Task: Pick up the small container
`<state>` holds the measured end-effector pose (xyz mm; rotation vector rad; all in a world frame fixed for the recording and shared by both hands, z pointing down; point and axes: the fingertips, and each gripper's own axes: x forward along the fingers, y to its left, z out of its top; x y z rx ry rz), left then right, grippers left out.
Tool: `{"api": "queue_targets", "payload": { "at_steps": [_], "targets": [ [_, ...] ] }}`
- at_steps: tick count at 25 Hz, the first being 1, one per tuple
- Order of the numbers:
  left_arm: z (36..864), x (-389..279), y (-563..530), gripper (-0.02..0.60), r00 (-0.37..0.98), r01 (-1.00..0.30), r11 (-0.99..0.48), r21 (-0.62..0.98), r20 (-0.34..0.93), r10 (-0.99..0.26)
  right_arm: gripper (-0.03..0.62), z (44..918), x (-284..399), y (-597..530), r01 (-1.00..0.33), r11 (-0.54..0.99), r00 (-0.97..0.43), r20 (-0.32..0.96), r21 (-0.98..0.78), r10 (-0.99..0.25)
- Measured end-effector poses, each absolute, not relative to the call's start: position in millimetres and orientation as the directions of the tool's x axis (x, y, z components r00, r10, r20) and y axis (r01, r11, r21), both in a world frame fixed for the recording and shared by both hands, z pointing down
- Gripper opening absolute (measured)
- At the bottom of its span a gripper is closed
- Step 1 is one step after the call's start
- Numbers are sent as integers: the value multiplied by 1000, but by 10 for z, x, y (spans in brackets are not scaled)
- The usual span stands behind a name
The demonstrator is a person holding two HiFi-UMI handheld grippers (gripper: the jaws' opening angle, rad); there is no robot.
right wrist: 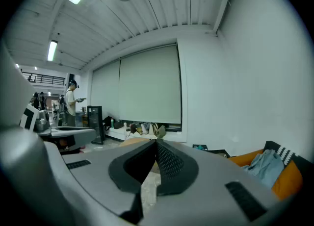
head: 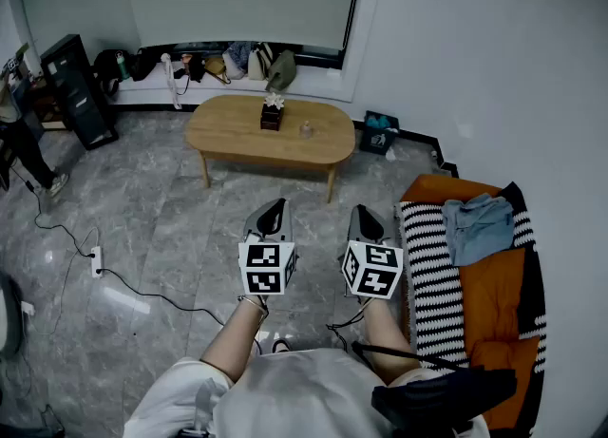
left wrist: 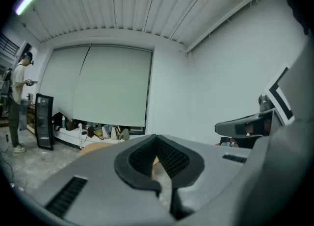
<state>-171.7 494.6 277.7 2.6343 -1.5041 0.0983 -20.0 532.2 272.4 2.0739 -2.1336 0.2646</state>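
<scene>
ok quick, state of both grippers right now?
Left gripper: closed, fingers together, holding nothing.
Right gripper: closed, fingers together, holding nothing.

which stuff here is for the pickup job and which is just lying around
Job:
small clear container, likely the target
table it stands on
left gripper and right gripper, both shut, empty

Lying about:
dark box
bags
clothes on the sofa
power strip
</scene>
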Motion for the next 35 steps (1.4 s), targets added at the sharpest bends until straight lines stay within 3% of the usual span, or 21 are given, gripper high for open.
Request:
{"api": "queue_targets", "payload": {
  "at_steps": [35],
  "targets": [
    [2955, -1832, 4351, 8, 544, -838, -542, 58, 146, -826, 23, 2952, -246, 4703, -1000, -8, -1, 283, -30, -959]
  ]
}}
